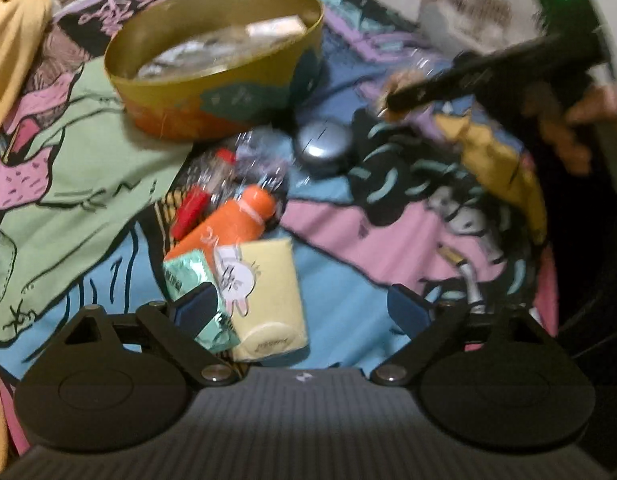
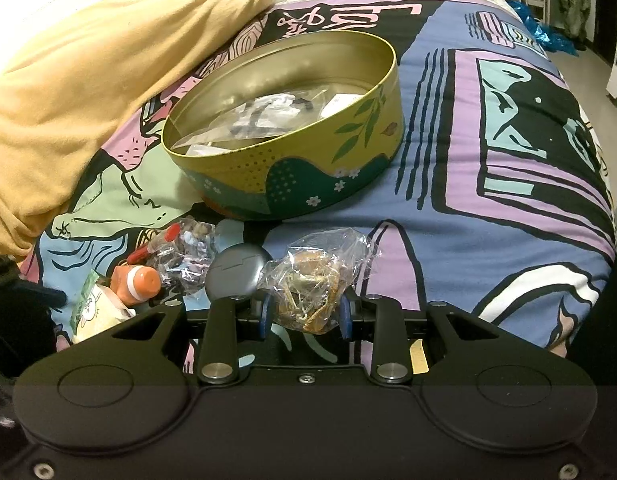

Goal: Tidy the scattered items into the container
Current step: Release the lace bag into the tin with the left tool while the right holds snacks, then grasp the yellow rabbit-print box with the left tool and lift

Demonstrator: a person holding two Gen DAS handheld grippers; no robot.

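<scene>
Clear bag [image 2: 314, 286] (crinkled) pinched by right hand-held gripper [image 2: 306, 316].

Left tool [image 1: 304, 308] held low with its fingers spread wide apart; right tool [image 2: 305, 316] with fingers [image 2: 345, 316] closed inward, pinching a clear bag [image 2: 314, 280].
</scene>
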